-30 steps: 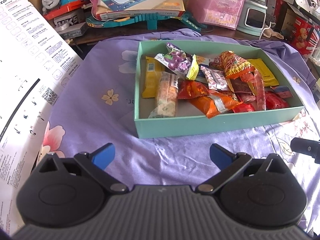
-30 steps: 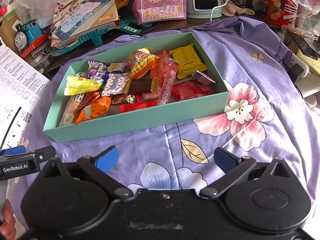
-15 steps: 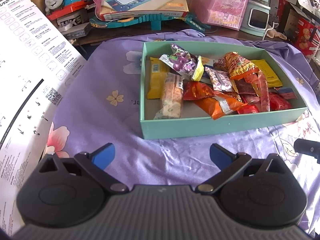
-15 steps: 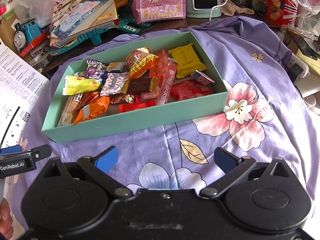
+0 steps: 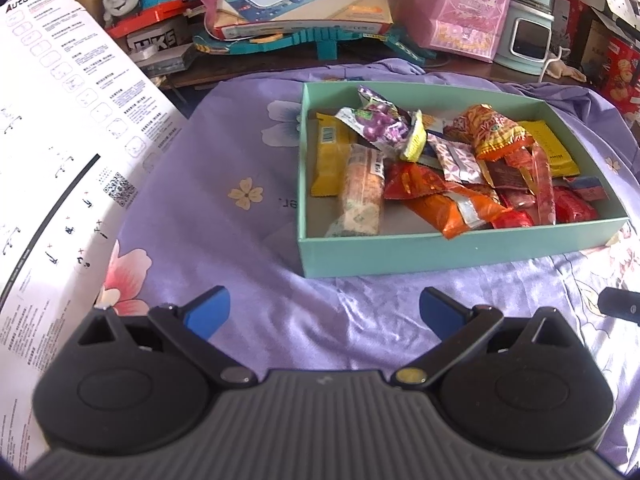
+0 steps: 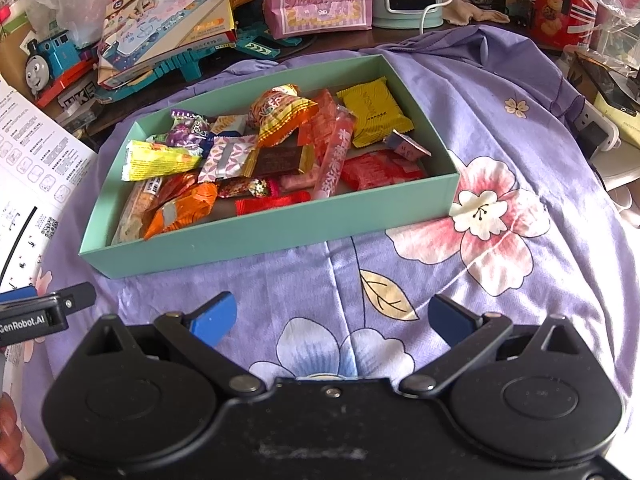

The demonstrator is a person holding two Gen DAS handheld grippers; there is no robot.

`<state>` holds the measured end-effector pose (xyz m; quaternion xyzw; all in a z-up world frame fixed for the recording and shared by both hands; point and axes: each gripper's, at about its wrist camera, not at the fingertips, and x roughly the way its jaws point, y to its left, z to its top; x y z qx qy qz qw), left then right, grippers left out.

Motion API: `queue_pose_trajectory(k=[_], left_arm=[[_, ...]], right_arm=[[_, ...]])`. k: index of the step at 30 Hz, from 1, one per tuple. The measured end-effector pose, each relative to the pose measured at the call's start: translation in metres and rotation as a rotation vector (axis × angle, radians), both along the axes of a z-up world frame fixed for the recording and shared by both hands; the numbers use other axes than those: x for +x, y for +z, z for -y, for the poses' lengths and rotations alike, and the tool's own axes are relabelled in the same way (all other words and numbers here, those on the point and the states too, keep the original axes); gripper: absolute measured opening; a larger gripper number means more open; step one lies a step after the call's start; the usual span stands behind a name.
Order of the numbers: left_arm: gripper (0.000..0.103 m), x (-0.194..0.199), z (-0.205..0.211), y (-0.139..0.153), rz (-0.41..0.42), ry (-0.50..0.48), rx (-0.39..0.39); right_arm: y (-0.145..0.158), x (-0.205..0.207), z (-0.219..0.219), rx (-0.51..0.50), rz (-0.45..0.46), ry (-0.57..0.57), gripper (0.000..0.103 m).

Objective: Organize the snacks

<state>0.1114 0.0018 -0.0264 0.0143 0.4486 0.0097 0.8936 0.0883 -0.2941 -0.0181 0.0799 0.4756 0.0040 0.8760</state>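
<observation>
Purple flowered cloth (image 6: 460, 92) over a cluttered table, green box (image 5: 440, 250) of snacks (image 5: 452, 160) lying ahead, my left claw (image 5: 324, 310) and right claw (image 6: 330, 320) both held low over the cloth short of the box, jaws spread wide, holding nothing, white paper sheet (image 5: 60, 128) at left.

Both views are bright with daylight. Glare washes the white paper sheet (image 5: 60, 152) at left and the right edge of the right wrist view. Fisheye bending curves the edges; corners fall dark, and far clutter is soft.
</observation>
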Motion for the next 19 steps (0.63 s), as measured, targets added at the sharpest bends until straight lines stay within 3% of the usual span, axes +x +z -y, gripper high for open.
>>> queue_pose_trajectory(k=[19], left_arm=[[0.103, -0.0009, -0.0046, 0.0019, -0.009, -0.008, -0.003]], right_arm=[[-0.0001, 0.0024, 0.0002, -0.032, 0.0, 0.011, 0.103]])
